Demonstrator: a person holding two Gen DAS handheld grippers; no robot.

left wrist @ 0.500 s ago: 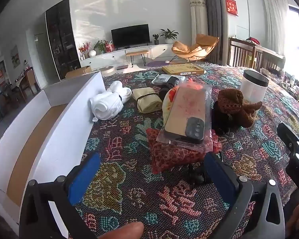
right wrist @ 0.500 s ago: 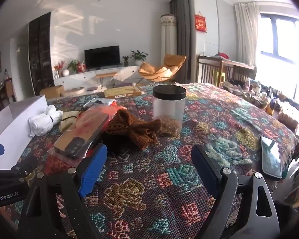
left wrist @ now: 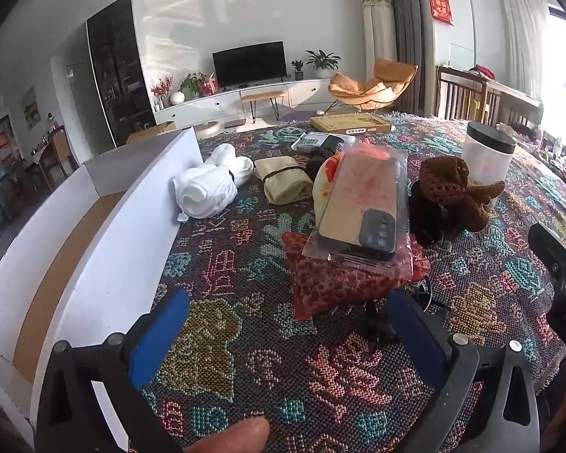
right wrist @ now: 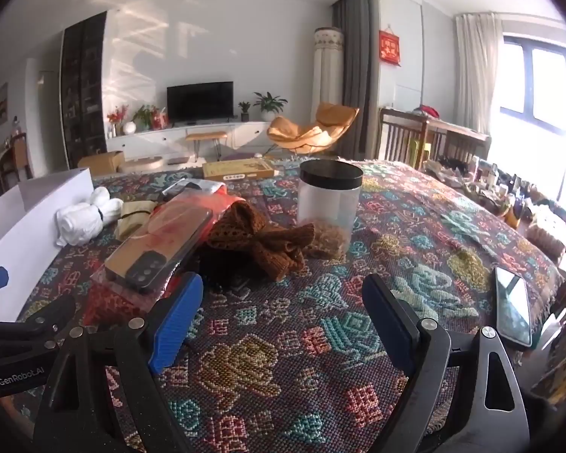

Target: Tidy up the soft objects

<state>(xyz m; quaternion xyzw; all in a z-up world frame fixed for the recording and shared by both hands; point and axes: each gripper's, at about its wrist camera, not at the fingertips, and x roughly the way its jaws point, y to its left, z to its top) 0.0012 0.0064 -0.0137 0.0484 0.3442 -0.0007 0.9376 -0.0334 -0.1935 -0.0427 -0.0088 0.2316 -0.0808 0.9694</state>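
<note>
Soft objects lie clustered mid-frame on the patterned woven tablecloth (left wrist: 245,358) that fills the lower half of both my views. Along the left edge of my left view runs the long white box (left wrist: 105,234), open at the top, its brown floor showing. Just beside its wall, upper left of centre, sits the rolled white cloth (left wrist: 207,185); to its right the folded beige cloth (left wrist: 285,185) bound with a dark band. Centre frame, a red patterned pouch (left wrist: 336,279) lies flat on the tablecloth, and resting on it, tilted up toward the back, is a phone case in a clear plastic bag (left wrist: 362,211). Right of that slumps the brown knitted piece (left wrist: 456,192), touching the clear jar with a black lid (left wrist: 488,158) behind it. In my right view the same knit (right wrist: 260,234) sits at centre, the jar (right wrist: 330,200) just behind it, and a phone (right wrist: 513,309) lies face up near the table's right edge. A flat yellow box (left wrist: 351,124) rests at the table's far side.

My left claw (left wrist: 283,336) is spread wide at the bottom of its frame, blue pads apart, nothing between them, the red pouch just beyond its tips. My right claw (right wrist: 279,313) is likewise spread, hovering over bare tablecloth and gripping nothing.
</note>
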